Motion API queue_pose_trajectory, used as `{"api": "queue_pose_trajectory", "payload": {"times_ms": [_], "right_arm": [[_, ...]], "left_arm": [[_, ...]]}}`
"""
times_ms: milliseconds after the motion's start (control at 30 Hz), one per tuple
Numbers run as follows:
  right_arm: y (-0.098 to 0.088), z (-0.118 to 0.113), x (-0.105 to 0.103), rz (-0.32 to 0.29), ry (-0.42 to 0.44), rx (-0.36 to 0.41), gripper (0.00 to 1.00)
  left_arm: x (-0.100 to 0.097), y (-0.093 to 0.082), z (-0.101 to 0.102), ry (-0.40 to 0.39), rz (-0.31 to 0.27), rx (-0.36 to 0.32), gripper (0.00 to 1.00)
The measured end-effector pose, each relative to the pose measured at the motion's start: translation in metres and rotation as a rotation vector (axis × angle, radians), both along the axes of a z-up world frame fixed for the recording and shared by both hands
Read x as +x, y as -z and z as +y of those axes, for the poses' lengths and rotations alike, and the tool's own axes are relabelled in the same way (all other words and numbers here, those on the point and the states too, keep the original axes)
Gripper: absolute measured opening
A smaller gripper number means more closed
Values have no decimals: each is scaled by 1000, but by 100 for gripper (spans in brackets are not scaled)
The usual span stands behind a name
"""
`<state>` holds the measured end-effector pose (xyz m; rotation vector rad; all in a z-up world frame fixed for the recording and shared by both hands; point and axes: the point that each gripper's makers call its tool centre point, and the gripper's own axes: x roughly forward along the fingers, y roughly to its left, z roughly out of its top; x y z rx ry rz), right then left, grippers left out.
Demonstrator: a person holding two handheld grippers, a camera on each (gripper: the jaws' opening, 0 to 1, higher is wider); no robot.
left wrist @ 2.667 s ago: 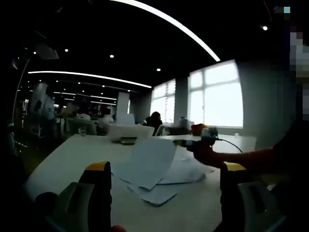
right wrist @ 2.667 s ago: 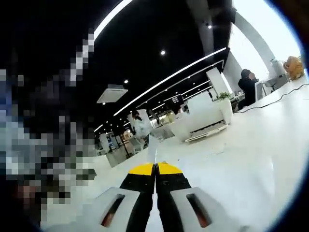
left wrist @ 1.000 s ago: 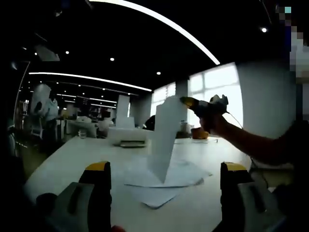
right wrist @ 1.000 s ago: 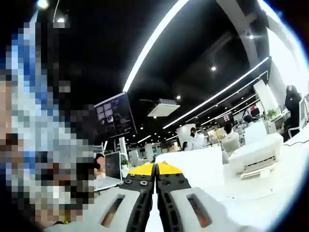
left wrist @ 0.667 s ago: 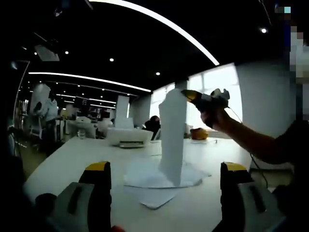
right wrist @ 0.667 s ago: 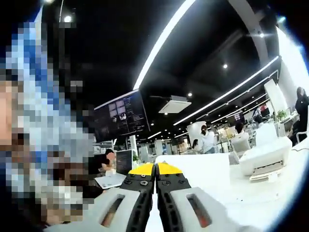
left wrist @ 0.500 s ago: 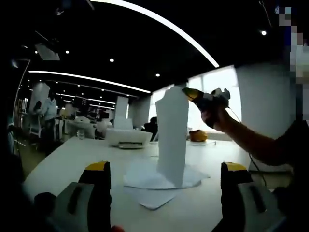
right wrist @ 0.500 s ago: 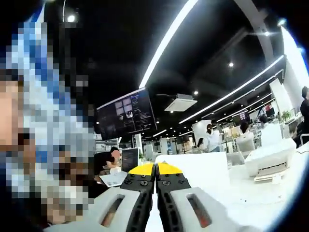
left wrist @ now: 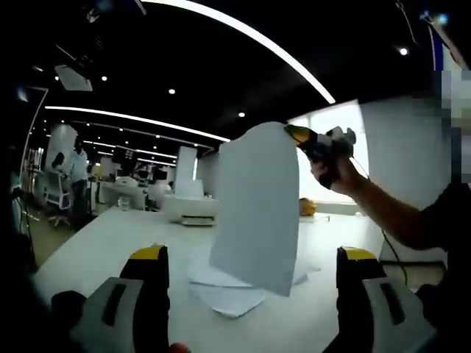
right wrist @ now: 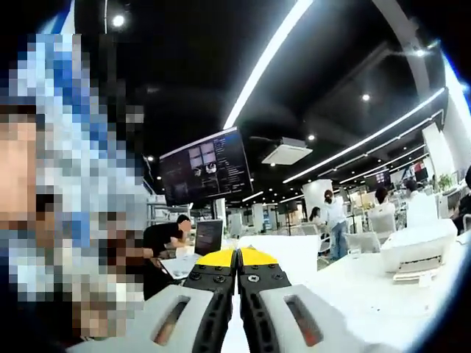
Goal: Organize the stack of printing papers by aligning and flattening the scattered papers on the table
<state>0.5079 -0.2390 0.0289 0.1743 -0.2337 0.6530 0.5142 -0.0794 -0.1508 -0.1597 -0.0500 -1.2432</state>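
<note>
The right tool has its two yellow-tipped jaws pressed together, and they pinch the top edge of one sheet of paper. In the left gripper view this tool comes in from the right, held high by a hand, and the sheet hangs down from its tip, clear of the bench. The sheet hangs nearly upright and its lower corner is above the other papers. In the right gripper view the same sheet shows as a white edge just behind the closed jaws.

The left tool is released: its two jaws stand wide apart at the bottom of its view, with nothing between them, and they are low over the near edge of the bench.

The remaining papers lie flat on the white bench between and beyond the left jaws, under the hanging sheet. They overlap loosely, with corners that point in different directions.

Farther on the bench stands a white printer, which is at the right side in the right gripper view. Behind is an open office with people, a dark wall screen, long ceiling light strips and a bright window.
</note>
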Motion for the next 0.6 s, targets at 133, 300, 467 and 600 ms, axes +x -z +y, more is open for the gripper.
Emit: {"api": "queue_pose_trajectory", "payload": {"times_ms": [133, 300, 467, 600], "right_arm": [[-9, 12, -9, -21, -30, -32, 0], [-13, 24, -15, -29, -53, -52, 0], [-15, 38, -24, -39, -75, -95, 0], [-22, 46, -34, -72, -82, -119, 0]], "left_arm": [[1, -2, 1, -1, -6, 3, 97], [2, -3, 3, -6, -8, 1, 96], [1, -2, 3, -8, -8, 3, 96], [1, -2, 3, -7, -11, 5, 96]]}}
